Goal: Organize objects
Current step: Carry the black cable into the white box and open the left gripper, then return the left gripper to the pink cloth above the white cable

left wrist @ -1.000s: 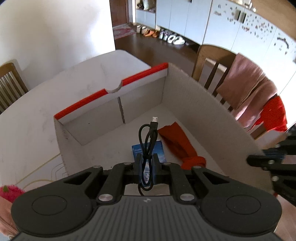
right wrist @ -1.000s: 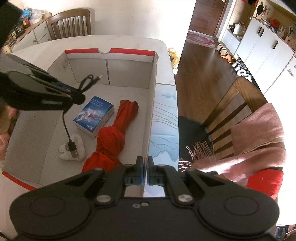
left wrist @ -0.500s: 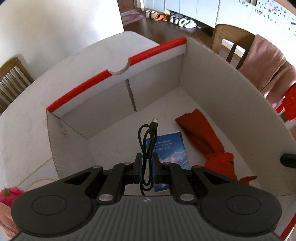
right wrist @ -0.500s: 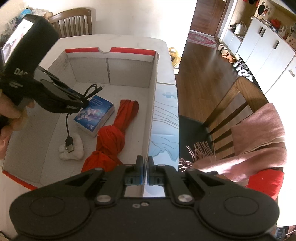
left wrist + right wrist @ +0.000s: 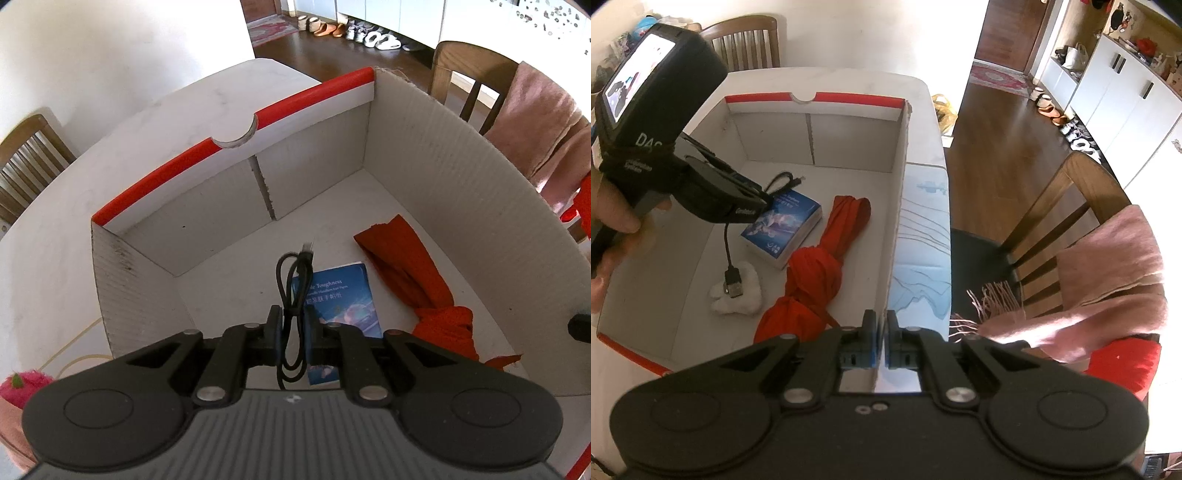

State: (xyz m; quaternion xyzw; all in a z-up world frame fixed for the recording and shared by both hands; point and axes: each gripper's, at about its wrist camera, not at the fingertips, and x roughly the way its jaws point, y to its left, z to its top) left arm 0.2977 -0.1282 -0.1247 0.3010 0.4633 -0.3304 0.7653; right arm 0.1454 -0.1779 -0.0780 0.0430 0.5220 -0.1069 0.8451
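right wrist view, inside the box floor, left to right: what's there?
White plush with the cable's USB plug hanging over it → blue book → red cloth → box's right wall.

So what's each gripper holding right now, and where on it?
Left gripper pinches the looped black USB cable mid-length. Right gripper is shut, empty.

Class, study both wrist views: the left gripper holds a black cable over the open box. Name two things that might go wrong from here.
1. The cable hangs from the left gripper with its plug on the white plush; it may land tangled there.
2. The right gripper, shut, sits at the box wall; a bump could shift the box.
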